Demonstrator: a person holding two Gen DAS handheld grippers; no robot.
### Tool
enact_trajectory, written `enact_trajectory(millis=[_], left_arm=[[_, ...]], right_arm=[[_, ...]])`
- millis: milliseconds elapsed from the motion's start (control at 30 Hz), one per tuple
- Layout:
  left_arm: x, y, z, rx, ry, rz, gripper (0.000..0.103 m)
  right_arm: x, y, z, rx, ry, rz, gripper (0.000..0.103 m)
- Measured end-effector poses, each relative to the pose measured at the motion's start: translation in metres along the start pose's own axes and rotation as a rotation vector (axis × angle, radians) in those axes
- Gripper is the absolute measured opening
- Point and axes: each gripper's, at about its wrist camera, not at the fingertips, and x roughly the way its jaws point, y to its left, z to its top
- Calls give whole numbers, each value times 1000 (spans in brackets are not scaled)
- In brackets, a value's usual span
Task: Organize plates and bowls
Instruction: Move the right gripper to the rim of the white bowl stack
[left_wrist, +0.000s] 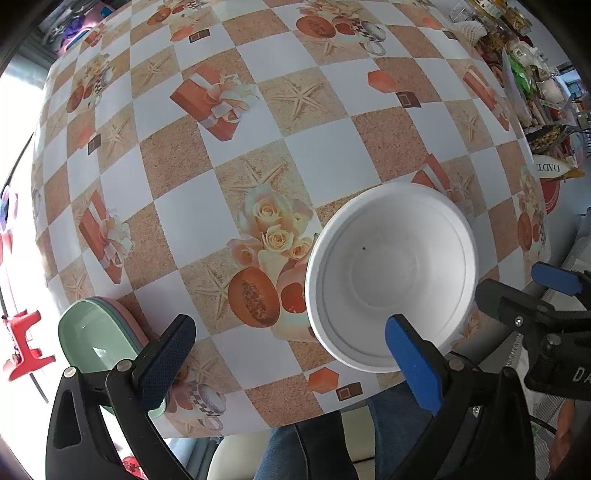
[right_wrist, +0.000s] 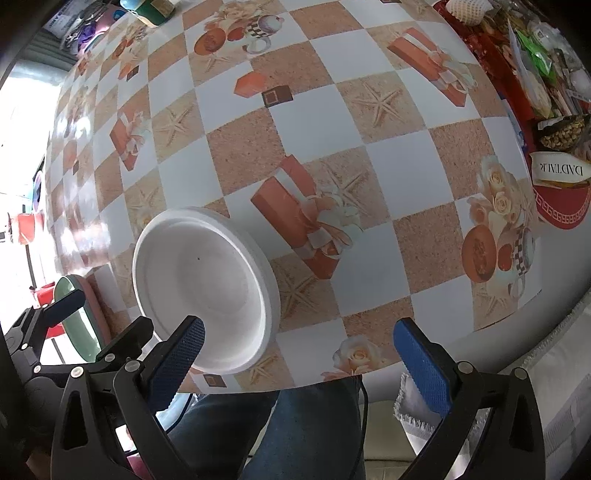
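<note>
- The plates (left_wrist: 96, 334) at the table's near edge sit partly behind the left gripper's finger (left_wrist: 168, 356); their count is unclear.
- The bowl's (left_wrist: 391, 275) near rim is covered by a blue pad (left_wrist: 413, 363).
- The clutter (right_wrist: 546, 74) at the far right is too small to tell apart.

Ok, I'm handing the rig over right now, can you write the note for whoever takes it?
Left claw: open, nothing held, pointing down over the table's near edge.
Right claw: open, nothing held, just right of the white bowl.
White bowl: upright on the checked tablecloth near the front edge, apparently more than one nested.
Stack of coloured plates: green on top, at the near left corner.
Done: as far as can be seen, bowls and plates each sit in one pile.
Left: probably nothing except checking; the clutter at the far right is untouched.
</note>
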Motion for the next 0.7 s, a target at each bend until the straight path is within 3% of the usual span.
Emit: enact_trajectory(millis=[300,333,700], left_arm=[[5,1,3,5,18,22,103],[5,0,3,44,21,76,103],[10,0,6,50,34,82,103]], right_arm=[[8,2,4,-3,21,-5,103],[9,1,4,-2,23,-5,103],[14,0,9,1,35,-12,103]])
